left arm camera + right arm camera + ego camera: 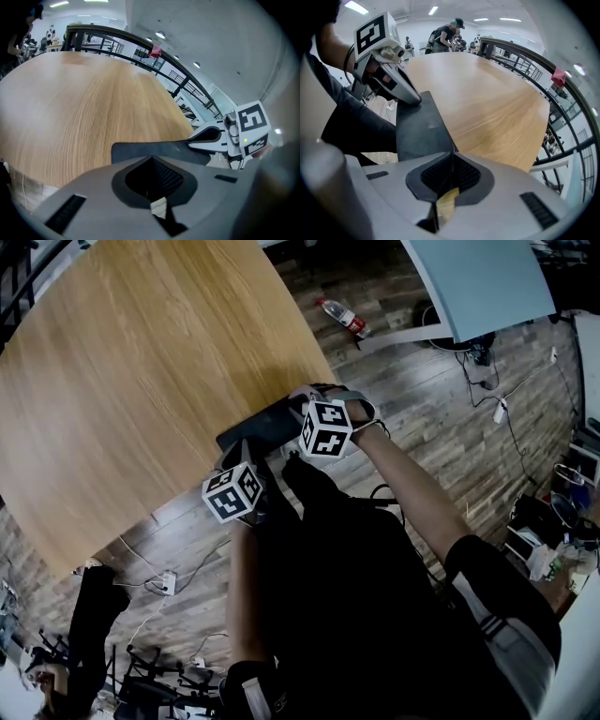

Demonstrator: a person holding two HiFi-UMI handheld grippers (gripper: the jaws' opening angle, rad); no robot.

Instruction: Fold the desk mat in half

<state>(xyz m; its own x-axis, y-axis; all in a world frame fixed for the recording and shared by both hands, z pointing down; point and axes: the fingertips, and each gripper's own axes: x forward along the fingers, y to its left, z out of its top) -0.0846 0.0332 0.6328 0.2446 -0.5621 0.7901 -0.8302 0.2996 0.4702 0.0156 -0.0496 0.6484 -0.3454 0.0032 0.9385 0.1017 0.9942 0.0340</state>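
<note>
A dark desk mat lies as a narrow strip on the near edge of the round wooden table. How much of it hangs below the edge is hidden by dark clothing. My left gripper is shut on the strip's left end, with the mat running from its closed jaws toward the other gripper. My right gripper is shut on the right end. In the right gripper view the mat stretches from the shut jaws to the left gripper's tip.
On the plank floor beyond the table lies a plastic bottle, beside a pale blue tabletop. A power strip with cables sits on the floor at the near left. A black railing runs behind the table, and people stand far off.
</note>
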